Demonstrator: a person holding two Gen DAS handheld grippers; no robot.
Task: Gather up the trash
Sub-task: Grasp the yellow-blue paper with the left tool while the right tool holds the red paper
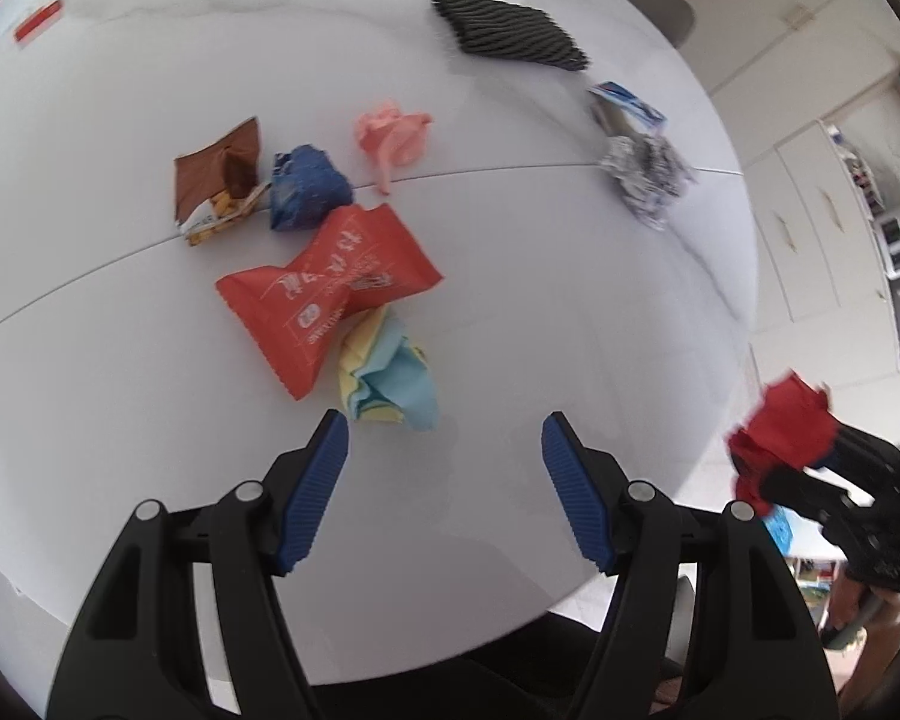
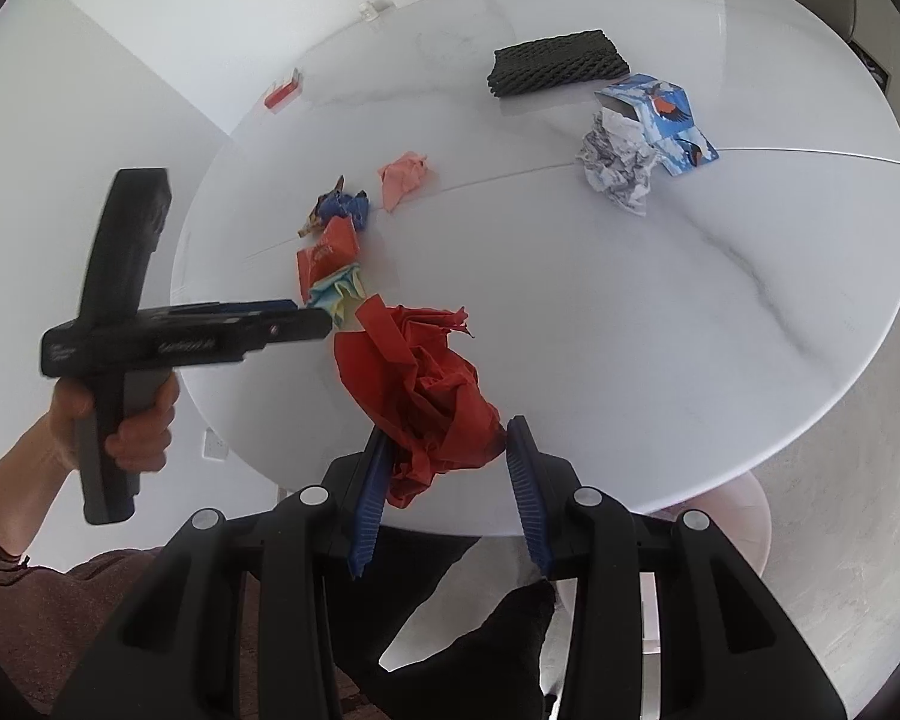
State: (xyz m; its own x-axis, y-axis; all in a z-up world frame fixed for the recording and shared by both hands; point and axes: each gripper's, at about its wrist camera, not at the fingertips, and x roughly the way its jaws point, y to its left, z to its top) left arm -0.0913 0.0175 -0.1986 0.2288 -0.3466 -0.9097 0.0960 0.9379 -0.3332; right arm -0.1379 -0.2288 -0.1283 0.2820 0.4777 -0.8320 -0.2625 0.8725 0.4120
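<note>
A: The right claw (image 2: pixel 447 450) pinches a crumpled red paper (image 2: pixel 426 384) between its pads, lifted over the near edge of the white table (image 2: pixel 630 330), probably so it carries clear of the rest.

B: And the left claw (image 1: pixel 444 450) hangs wide apart, empty, just short of the yellow-blue paper wad (image 1: pixel 390 378) and the red wrapper (image 1: pixel 330 294).

A: Plenty of bare tabletop to its right. The crowded side is the left, with that cluster of scraps.
</note>
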